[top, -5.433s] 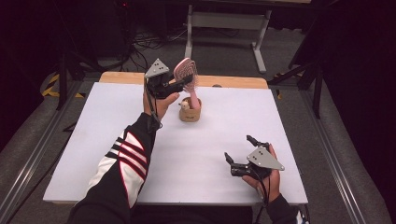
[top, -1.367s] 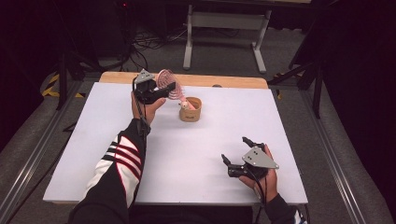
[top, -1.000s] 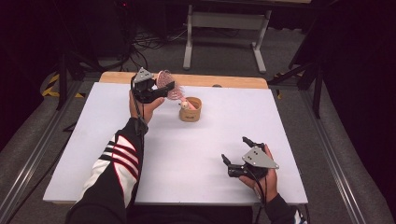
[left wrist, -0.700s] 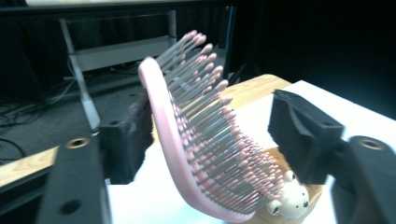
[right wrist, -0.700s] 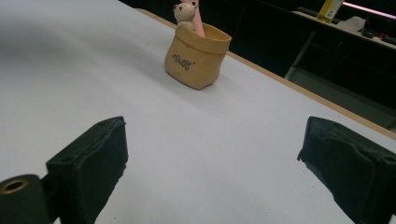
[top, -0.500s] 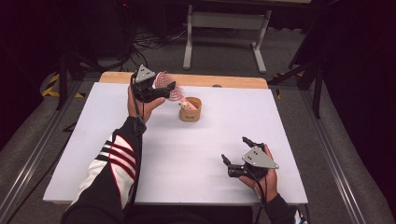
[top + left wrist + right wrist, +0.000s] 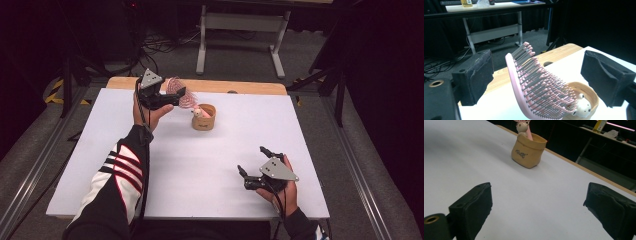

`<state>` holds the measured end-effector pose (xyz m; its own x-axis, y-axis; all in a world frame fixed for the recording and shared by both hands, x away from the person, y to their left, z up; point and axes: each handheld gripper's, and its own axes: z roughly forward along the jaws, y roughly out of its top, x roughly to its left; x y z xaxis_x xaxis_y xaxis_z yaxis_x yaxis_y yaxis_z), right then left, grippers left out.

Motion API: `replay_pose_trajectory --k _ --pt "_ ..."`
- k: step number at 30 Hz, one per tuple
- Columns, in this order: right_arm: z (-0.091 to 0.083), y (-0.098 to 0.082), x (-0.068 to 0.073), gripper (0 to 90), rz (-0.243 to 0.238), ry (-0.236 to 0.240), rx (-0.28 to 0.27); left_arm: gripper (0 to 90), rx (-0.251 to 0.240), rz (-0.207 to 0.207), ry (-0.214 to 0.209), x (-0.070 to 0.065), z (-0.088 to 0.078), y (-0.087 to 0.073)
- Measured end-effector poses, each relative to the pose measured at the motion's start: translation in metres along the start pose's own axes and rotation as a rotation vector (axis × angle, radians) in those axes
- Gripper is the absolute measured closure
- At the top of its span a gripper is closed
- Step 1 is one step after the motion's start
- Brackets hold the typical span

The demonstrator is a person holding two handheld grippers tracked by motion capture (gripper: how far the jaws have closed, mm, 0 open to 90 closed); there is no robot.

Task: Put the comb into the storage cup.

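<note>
One pink hairbrush (image 7: 534, 85) leans with its lower end inside a small tan holder (image 7: 204, 118), bristles up and toward the left tongs' camera, its head tilted out over the holder's rim toward the far left corner of the table (image 7: 200, 170). A little white animal figure (image 7: 582, 108) sits at the holder's rim, touching the brush's lower bristles. The holder stands on the white table top near the far edge, a little left of that edge's middle; a strip of bare wood runs along the far edge behind it.

Left tongs (image 7: 172, 95): held above the table near the far left corner, just beside the brush head. Its jaws have just been opening and stand wide apart; in the left gripper view the brush rises between the two black pads (image 7: 475, 75) with clear gaps on both sides, touching neither. Grey three-cornered plate on top, cable trailing down along a striped sleeve (image 7: 117, 175).

Right tongs (image 7: 245, 177): low over the near right part of the table, well apart from holder and brush, pointing left across the table. Jaws apart, with bare table top between them; the holder shows farther off in the right gripper view.
</note>
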<state>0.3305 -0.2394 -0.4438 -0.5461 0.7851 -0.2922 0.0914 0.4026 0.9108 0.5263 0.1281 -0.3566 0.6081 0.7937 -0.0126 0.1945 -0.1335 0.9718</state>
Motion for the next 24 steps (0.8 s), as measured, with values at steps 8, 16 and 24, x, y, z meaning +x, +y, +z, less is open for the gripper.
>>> replay_pose_trajectory --k 8,16,24 --pt "-0.001 0.001 -0.001 7.6 0.001 0.000 -0.007 10.6 0.004 0.023 -0.006 0.000 -0.004 0.002" --pt "-0.002 0.001 -0.002 7.6 0.008 -0.005 -0.015 9.6 0.012 0.062 -0.018 -0.004 -0.009 0.005" --pt "-0.003 0.002 -0.002 7.2 0.016 -0.001 -0.023 8.1 0.006 0.107 -0.024 -0.008 -0.018 0.006"
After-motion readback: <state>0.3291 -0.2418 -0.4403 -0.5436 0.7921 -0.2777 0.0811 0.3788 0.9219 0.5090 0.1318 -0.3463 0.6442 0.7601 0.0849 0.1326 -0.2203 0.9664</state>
